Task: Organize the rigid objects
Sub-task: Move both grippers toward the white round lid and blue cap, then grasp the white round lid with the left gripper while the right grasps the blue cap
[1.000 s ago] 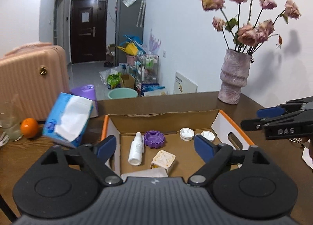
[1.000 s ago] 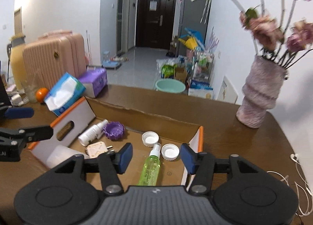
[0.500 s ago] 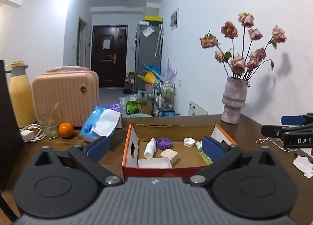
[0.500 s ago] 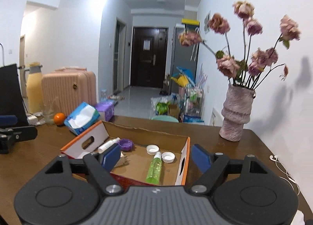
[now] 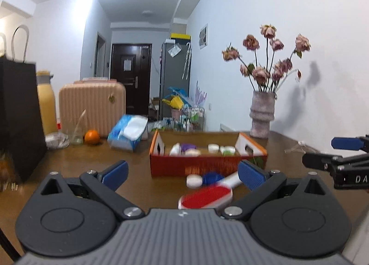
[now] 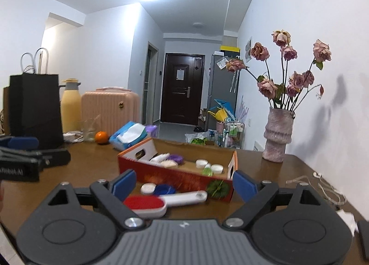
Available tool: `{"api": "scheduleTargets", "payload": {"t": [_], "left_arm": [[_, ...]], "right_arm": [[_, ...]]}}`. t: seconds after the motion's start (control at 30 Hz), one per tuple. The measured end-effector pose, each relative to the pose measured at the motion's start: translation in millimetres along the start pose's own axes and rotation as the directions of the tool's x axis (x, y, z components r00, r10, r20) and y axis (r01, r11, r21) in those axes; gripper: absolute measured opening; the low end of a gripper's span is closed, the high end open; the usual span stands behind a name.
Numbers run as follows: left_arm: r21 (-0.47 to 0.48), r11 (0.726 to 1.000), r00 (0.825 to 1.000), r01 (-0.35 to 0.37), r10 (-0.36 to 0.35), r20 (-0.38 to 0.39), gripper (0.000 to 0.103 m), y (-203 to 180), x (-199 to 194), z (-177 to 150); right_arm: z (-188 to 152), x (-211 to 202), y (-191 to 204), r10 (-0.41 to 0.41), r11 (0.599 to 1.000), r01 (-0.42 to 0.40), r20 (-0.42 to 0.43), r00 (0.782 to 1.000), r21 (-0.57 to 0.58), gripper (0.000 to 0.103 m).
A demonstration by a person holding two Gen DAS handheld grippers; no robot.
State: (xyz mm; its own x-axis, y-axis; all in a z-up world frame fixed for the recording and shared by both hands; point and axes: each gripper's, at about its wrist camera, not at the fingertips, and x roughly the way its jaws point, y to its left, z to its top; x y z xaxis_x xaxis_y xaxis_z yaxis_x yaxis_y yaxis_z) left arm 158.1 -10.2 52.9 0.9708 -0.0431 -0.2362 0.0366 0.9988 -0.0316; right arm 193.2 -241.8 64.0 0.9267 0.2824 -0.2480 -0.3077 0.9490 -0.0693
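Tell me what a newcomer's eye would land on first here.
First, the orange-edged cardboard box mid-table, holding bottles and caps. Just in front of it lies a red-and-white brush beside a white cap and a blue lid. At the table's far right corner, against the wall, stands a vase of dried roses.

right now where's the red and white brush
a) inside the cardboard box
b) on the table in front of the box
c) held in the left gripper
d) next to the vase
b: the red and white brush lies on the table in front of the cardboard box, with nothing gripping it.
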Motion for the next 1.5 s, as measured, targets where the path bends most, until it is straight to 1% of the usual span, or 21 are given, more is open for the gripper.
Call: {"api": "scheduleTargets", "payload": {"t": [0.1, 0.2, 0.3, 0.4, 0.57, 0.67, 0.73, 0.97, 1.17, 1.27, 1.37, 1.43, 1.5], "left_arm": [[-0.011, 1.000, 0.999, 0.010, -0.010, -0.048, 0.103, 4.6, -13.0, -24.9], [0.016, 1.000, 0.996, -0.003, 0.005, -0.084, 0.103, 6.1, -12.3, -39.5], [0.000, 1.000, 0.995, -0.006, 0.006, -0.100, 0.103, 9.7, -6.6, -44.4], [-0.022, 1.000, 0.993, -0.002, -0.001, -0.121, 0.103, 14.3, -0.1, -49.6], [-0.027, 1.000, 0.985, 0.007, -0.012, -0.174, 0.103, 22.2, 21.4, -52.9], [-0.024, 1.000, 0.972, 0.019, -0.024, -0.233, 0.103, 26.4, 43.0, -50.4], [-0.018, 0.999, 0.965, 0.030, -0.034, -0.258, 0.103, 29.3, 58.7, -47.4], [-0.022, 0.998, 0.948, 0.052, -0.056, -0.312, 0.103, 41.1, 120.3, -29.3], [0.008, 0.997, 0.935, 0.075, -0.068, -0.347, 0.103, 48.9, 175.2, -19.0], [0.010, 0.998, 0.931, 0.066, -0.058, -0.360, 0.103, 54.9, 194.6, -19.2], [-0.005, 0.998, 0.925, 0.058, -0.056, -0.375, 0.103, 62.2, 212.0, -22.2], [-0.011, 0.998, 0.920, 0.061, -0.060, -0.387, 0.103, 64.3, 221.5, -23.6], [-0.018, 0.996, 0.917, 0.082, -0.082, -0.391, 0.103, 64.6, 230.0, -22.8]], "right_arm": [[-19.5, -14.9, 9.2, 0.015, 1.000, -0.015, -0.019, 1.000, 0.003, 0.091], [-32.3, -15.2, 15.4, 0.026, 1.000, -0.026, -0.056, 0.998, 0.001, 0.091], [-40.0, -9.8, 21.6, 0.013, 1.000, -0.012, -0.073, 0.997, 0.005, 0.091], [-48.6, -3.3, 26.4, 0.042, 0.999, -0.041, -0.092, 0.995, 0.012, 0.091], [-58.4, 19.0, 30.1, 0.052, 0.999, -0.051, -0.142, 0.989, 0.009, 0.091], [-58.8, 39.5, 28.6, 0.061, 0.998, -0.057, -0.170, 0.984, 0.024, 0.091], [-57.2, 56.3, 28.1, 0.066, 0.998, -0.063, -0.189, 0.980, 0.025, 0.091], [-40.0, 120.0, 26.7, 0.108, 0.994, -0.107, -0.222, 0.969, 0.015, 0.089], [-26.5, 189.5, 17.9, 0.128, 0.992, -0.121, -0.268, 0.955, 0.042, 0.088], [-24.3, 220.6, 18.3, 0.149, 0.989, -0.141, -0.285, 0.947, 0.051, 0.084], [-25.9, 248.9, 21.2, 0.183, 0.983, -0.171, -0.318, 0.930, 0.065, 0.080], [-27.7, 264.7, 24.9, 0.180, 0.984, -0.176, -0.340, 0.923, 0.043, 0.078], [-30.0, 277.5, 27.3, 0.165, 0.985, -0.168, -0.357, 0.920, 0.022, 0.075]]}}
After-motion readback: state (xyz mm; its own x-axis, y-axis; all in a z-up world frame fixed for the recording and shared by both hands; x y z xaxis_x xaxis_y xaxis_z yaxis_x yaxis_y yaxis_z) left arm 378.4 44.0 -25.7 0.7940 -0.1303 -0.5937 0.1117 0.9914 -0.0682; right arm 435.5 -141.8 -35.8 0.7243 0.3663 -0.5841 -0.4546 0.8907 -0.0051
